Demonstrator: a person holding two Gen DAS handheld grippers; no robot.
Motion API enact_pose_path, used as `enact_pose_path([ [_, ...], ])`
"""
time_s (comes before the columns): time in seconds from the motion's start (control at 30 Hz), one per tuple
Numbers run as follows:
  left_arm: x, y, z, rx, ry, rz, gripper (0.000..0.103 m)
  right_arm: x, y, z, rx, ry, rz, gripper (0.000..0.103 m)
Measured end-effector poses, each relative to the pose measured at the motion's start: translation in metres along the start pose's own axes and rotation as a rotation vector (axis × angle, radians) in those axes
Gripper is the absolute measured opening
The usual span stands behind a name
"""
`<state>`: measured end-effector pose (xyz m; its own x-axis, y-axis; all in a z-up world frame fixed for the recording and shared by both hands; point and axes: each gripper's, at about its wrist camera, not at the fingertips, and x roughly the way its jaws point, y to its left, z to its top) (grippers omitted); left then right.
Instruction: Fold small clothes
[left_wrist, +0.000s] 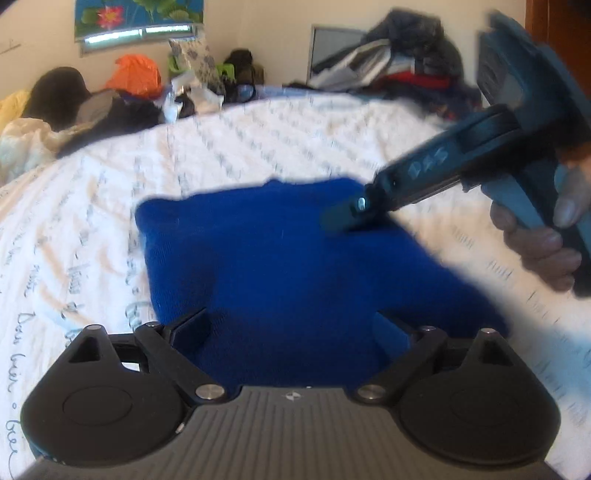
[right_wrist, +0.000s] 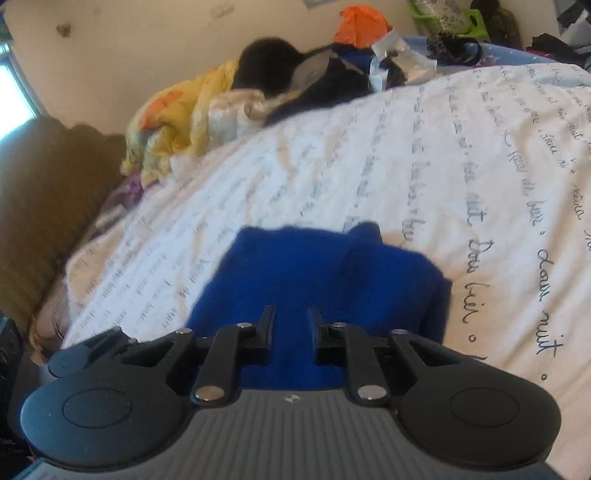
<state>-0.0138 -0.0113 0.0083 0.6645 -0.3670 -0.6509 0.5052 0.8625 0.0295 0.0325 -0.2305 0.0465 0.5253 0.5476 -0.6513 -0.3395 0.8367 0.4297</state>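
A blue knitted garment (left_wrist: 280, 258) lies folded on the white bedsheet (left_wrist: 110, 206). My left gripper (left_wrist: 291, 325) is open wide, its fingers (left_wrist: 192, 325) straddling the garment's near edge. In the left wrist view my right gripper (left_wrist: 343, 218) reaches in from the right, blurred, its tip over the garment's far right corner. In the right wrist view the right gripper (right_wrist: 291, 325) has its jaws a narrow gap apart right above the blue garment (right_wrist: 332, 273). I cannot tell whether cloth is pinched between them.
The sheet (right_wrist: 424, 166) is printed with script. Piles of clothes line the far side of the bed: an orange item (left_wrist: 135, 72), dark clothes (left_wrist: 402, 55), a yellow blanket (right_wrist: 184, 118). A brown cushion (right_wrist: 48, 206) sits at the left.
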Motion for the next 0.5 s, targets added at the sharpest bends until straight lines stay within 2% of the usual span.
enact_pose_path([
  [0.03,-0.001,-0.002,-0.007,0.042,-0.023,0.02,0.096,0.017,-0.003,-0.004,-0.025,0.064,-0.061,0.018],
  [0.07,-0.004,-0.004,-0.009,0.066,-0.023,0.027,0.095,0.017,-0.008,-0.011,-0.043,0.013,-0.024,0.018],
  [0.13,-0.017,-0.004,-0.01,0.058,-0.034,0.03,0.091,0.01,-0.022,-0.015,0.039,0.013,0.031,0.018],
  [0.2,-0.027,-0.004,-0.006,0.045,-0.068,0.025,0.089,0.003,-0.019,-0.009,0.05,0.046,0.016,0.018],
  [0.27,-0.022,-0.011,-0.001,0.07,-0.061,0.016,0.09,0.001,-0.001,0.007,0.014,0.054,-0.013,0.022],
  [0.33,-0.014,-0.018,0.0,0.074,-0.038,0.024,0.09,0.002,0.023,0.03,-0.021,0.017,0.088,0.025],
  [0.4,-0.008,-0.022,-0.003,0.072,-0.029,0.028,0.092,0.02,0.046,0.056,-0.014,0.027,0.2,0.041],
  [0.43,-0.007,-0.024,-0.006,0.074,-0.031,0.034,0.093,0.035,0.055,0.067,-0.002,0.055,0.249,0.06],
  [0.47,-0.007,-0.024,-0.008,0.072,-0.033,0.036,0.093,0.053,0.062,0.077,0.011,0.084,0.286,0.069],
  [0.5,-0.006,-0.024,-0.01,0.068,-0.038,0.037,0.093,0.072,0.066,0.083,0.033,0.111,0.304,0.068],
])
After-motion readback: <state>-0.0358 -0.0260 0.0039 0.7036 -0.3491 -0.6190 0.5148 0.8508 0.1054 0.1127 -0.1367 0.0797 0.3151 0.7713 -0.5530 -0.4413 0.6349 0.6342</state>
